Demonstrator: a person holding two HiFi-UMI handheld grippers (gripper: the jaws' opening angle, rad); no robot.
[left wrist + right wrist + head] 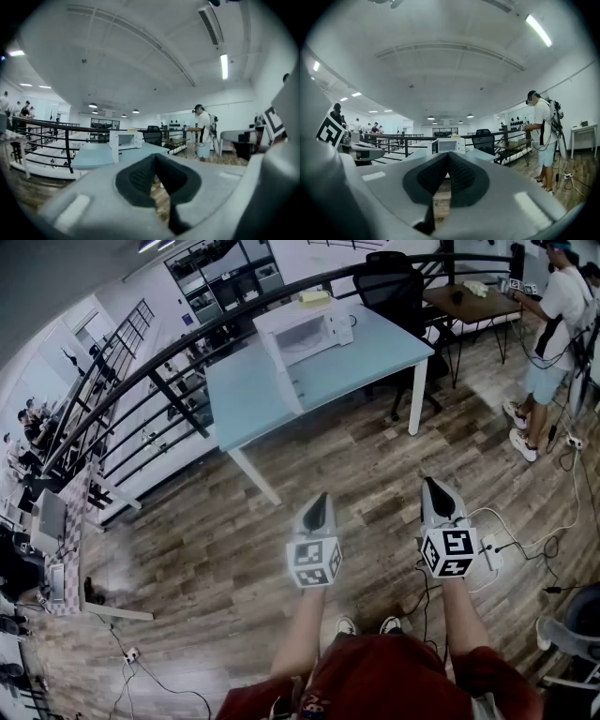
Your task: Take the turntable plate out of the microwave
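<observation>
A white microwave point(302, 332) stands on a pale blue table point(262, 390) far ahead of me, its door swung open to the left. It also shows small in the left gripper view, microwave point(125, 139), and in the right gripper view, microwave point(447, 145). The turntable plate cannot be made out at this distance. My left gripper point(320, 505) and right gripper point(432, 486) are held side by side over the wooden floor, well short of the table. Both are shut with nothing between their jaws, left gripper point(156, 159), right gripper point(448, 158).
A black railing point(169, 362) runs behind the table. A black office chair point(389, 287) stands at the table's far right, beside a brown desk point(469, 304). A person point(548, 343) stands at that desk. Cables and a power strip point(492, 554) lie on the floor to my right.
</observation>
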